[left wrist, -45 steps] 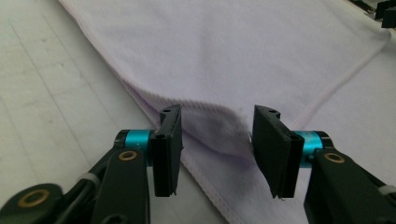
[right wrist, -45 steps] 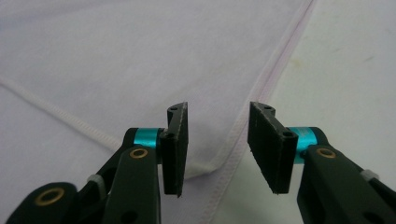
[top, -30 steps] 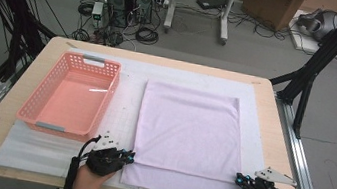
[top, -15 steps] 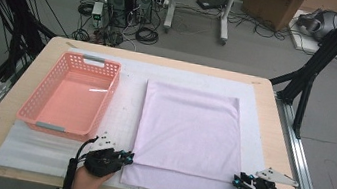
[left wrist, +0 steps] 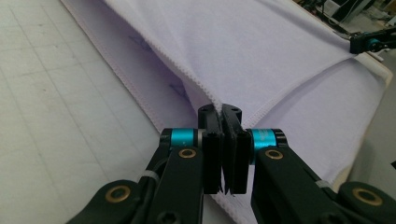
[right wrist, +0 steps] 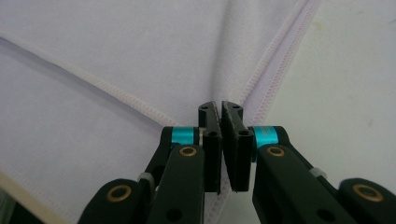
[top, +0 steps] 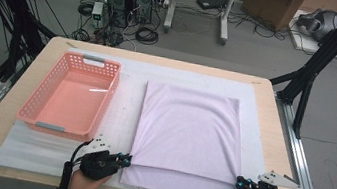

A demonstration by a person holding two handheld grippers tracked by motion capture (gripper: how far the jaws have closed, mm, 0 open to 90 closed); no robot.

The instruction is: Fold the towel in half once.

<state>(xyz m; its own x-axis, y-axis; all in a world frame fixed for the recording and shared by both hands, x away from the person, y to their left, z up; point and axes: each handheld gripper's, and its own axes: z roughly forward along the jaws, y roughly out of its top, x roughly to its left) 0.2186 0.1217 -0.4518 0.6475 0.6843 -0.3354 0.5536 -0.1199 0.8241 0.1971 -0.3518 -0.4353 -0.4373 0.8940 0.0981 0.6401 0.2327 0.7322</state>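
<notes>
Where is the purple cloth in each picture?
High view: the purple cloth lies right of the pink basket.
Left gripper view: cloth above the jaws, corner pinched.
Right gripper view: cloth above the jaws, corner pinched.
Shared landmark: its stitched hem.

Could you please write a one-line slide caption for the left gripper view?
Left gripper shut on a corner of the lilac cloth's folded upper layer, above the white mat.

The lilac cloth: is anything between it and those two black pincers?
Nothing visible. The left gripper and the right gripper are each shut on a near corner of the cloth. The pink basket stands apart, to the left.
</notes>
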